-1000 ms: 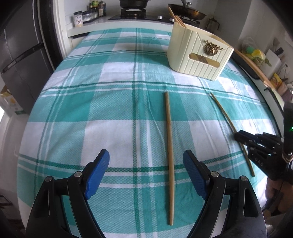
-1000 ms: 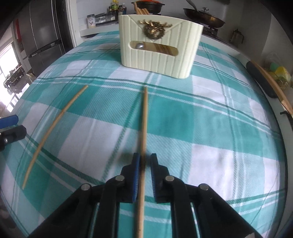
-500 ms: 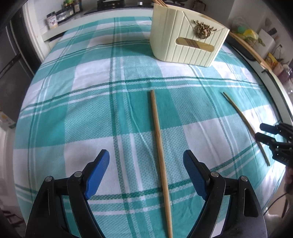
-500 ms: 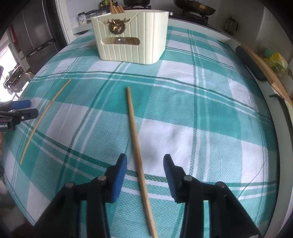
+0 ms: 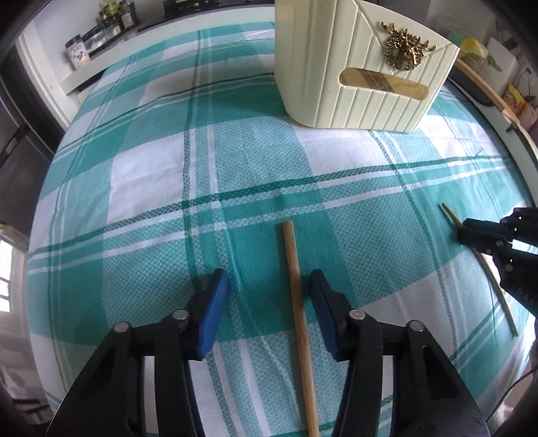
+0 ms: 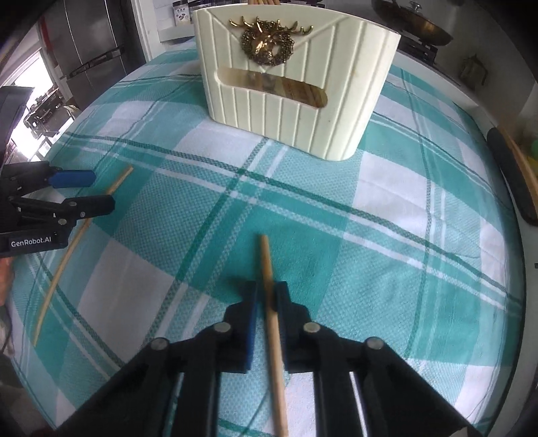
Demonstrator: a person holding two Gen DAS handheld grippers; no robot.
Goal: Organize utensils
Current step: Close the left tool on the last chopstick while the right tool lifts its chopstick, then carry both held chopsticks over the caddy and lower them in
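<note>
A kitchen surrounds us: a fridge (image 6: 90,43) at the upper left of the right wrist view, a pan (image 6: 413,27) at its upper right, jars (image 5: 114,16) on a ledge at the upper left of the left wrist view. The worktop (image 5: 151,174) carries a teal and white checked cloth. On it, at the top of both frames, stands a cream ribbed holder (image 6: 296,84) with a gold stag-head ornament (image 6: 269,43) and a slot in its front wall; the tips of more sticks show above its rim at the top edge of the right wrist view. In the left wrist view, our left tool (image 5: 269,309) sits low over the cloth with its blue pads around a wooden stick (image 5: 297,302); its jaws are closing, and the stick lies close beside the right-hand pad (image 5: 324,312), well apart from the left-hand one, so we do not see it pinched. The stick runs from centre frame down to the bottom edge. In the right wrist view, our right tool (image 6: 265,302) is clamped on a second stick (image 6: 269,269), which runs from lower centre to the bottom edge between the two pads. The left tool shows at the left edge of that view; the right tool at the right edge of the other.
</note>
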